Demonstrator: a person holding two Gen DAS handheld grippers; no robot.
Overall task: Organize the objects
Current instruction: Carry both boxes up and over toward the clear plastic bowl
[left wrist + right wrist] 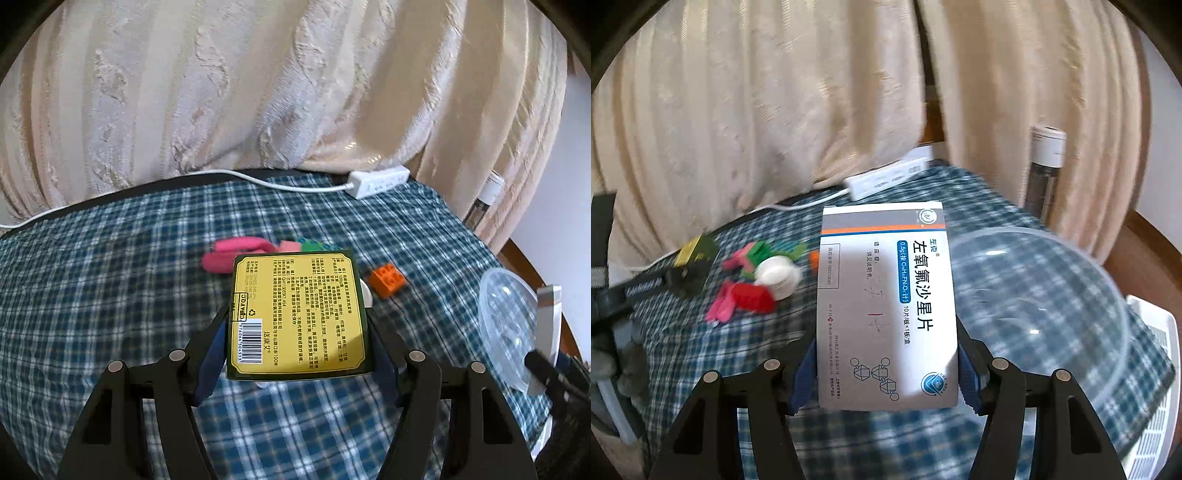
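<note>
My left gripper (297, 325) is shut on a green and yellow box (297, 314) and holds it above the plaid cloth (110, 295). My right gripper (886, 350) is shut on a white medicine box (886, 306), held beside a clear plastic bowl (1034, 314). The bowl also shows in the left wrist view (506, 328), with the white box's edge (546, 314) beside it. A pink item (229, 254) and an orange brick (386, 278) lie beyond the green box. In the right wrist view, pink, green and red pieces (750, 295) and a white cap (777, 275) lie left of the medicine box.
A white power strip (376, 181) with its cord lies at the table's far edge, below cream curtains (258, 92). A tall bottle (1043, 170) stands at the back right. A white basket (1156, 387) sits at the right edge.
</note>
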